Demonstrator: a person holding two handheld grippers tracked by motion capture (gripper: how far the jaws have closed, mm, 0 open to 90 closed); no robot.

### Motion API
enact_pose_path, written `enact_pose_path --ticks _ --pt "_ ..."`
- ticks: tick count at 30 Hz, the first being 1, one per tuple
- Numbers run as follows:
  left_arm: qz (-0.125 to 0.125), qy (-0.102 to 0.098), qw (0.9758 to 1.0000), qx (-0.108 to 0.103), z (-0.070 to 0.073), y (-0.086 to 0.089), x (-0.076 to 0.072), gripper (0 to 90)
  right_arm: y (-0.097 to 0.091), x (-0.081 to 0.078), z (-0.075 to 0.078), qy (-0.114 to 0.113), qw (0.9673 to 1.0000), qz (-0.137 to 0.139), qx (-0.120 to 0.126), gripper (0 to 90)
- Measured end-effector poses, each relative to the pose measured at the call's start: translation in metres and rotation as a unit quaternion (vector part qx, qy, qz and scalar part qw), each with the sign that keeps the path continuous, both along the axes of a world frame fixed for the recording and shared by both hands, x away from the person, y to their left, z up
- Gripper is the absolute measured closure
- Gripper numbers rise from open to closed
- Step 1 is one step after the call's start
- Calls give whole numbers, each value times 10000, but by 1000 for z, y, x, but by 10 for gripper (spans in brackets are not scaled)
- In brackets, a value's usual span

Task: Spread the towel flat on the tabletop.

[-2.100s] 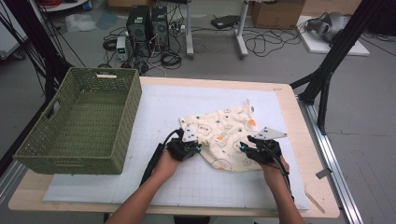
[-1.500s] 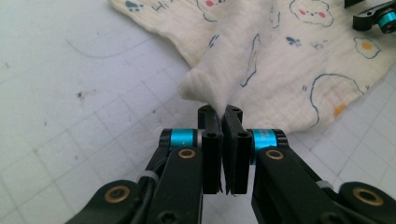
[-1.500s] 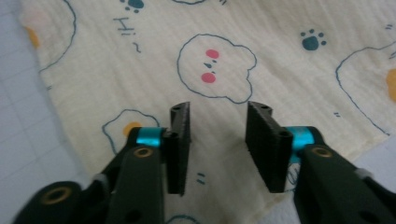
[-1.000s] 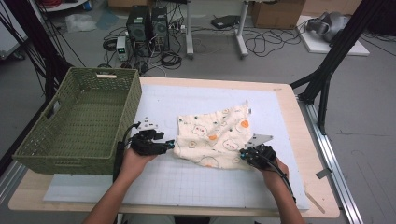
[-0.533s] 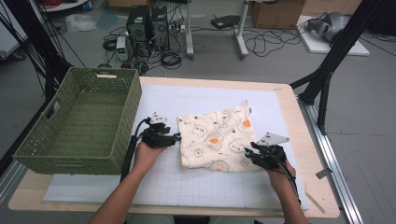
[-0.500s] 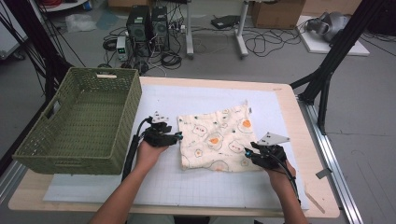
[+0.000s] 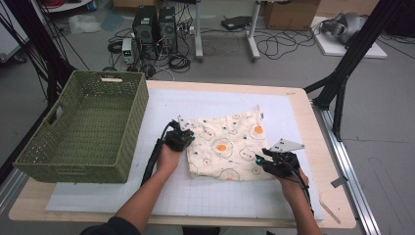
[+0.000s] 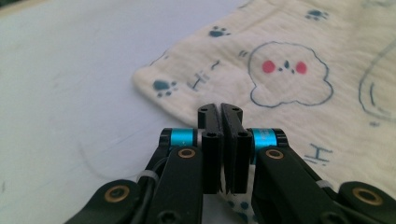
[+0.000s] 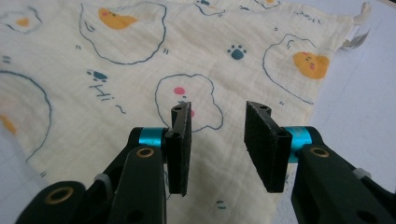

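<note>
- A cream cloth (image 7: 229, 146) printed with fried eggs, paw prints and "Hi" lies folded flat on the white mat (image 7: 205, 205) covering the surface, right of centre.
- The left tongs (image 7: 185, 138) sit at the cloth's left edge. In the left gripper view (image 8: 222, 140) the jaws have just clenched tight, and cloth shows just beneath them; whether any fabric is pinched cannot be told.
- The right tongs (image 7: 262, 161) hover over the cloth's near right corner. In the right gripper view (image 9: 217, 144) the jaws stand apart, released, with bare cloth between them.
- A green woven basket (image 7: 80, 127) stands on the left of the surface, well apart from the cloth.
</note>
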State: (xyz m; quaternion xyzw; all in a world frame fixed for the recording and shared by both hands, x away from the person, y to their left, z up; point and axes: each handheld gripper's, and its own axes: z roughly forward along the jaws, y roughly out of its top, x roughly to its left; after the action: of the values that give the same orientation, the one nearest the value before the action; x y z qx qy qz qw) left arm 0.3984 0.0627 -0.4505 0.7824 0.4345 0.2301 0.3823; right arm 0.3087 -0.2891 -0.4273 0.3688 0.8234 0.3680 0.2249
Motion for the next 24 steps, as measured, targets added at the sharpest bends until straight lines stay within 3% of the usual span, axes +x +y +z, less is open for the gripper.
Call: enact_pose_path --ticks 2,4,6,8,10,11,12,14,16,18,20,24 --pt "84 -150 9997 151 0 5 4 865 1 0 0 -10 10000 12 -19 617" --pt "235 -110 9996 128 1 11 10 865 3 1 -1 -16 10000 22 1 617" --pt "408 -251 9988 114 1 16 15 865 6 2 -2 -4 10000 37 23 617" --pt "513 -182 9984 148 0 20 23 864 8 3 -4 3 10000 34 74 617" --pt "701 -193 9973 47 0 24 26 854 10 4 -4 19 9999 17 120 612" --pt "691 -172 9975 26 0 25 26 804 10 4 -4 -7 9999 -21 125 602" --pt "659 -169 9976 -83 0 26 26 687 11 5 -4 -40 9999 -102 128 587" --pt "603 -48 9977 -291 2 29 24 578 9 6 -4 -148 9992 -318 177 548" --pt "560 89 9975 -423 4 31 22 467 6 11 -6 -77 9983 -475 318 548" --pt "435 88 9981 -428 6 32 18 464 6 15 -11 159 9979 -556 281 558" --pt "320 75 9983 -486 8 33 13 453 7 18 -16 264 9974 -661 81 594" --pt "156 65 9988 -465 13 32 0 447 5 18 -20 397 9969 -663 166 792"
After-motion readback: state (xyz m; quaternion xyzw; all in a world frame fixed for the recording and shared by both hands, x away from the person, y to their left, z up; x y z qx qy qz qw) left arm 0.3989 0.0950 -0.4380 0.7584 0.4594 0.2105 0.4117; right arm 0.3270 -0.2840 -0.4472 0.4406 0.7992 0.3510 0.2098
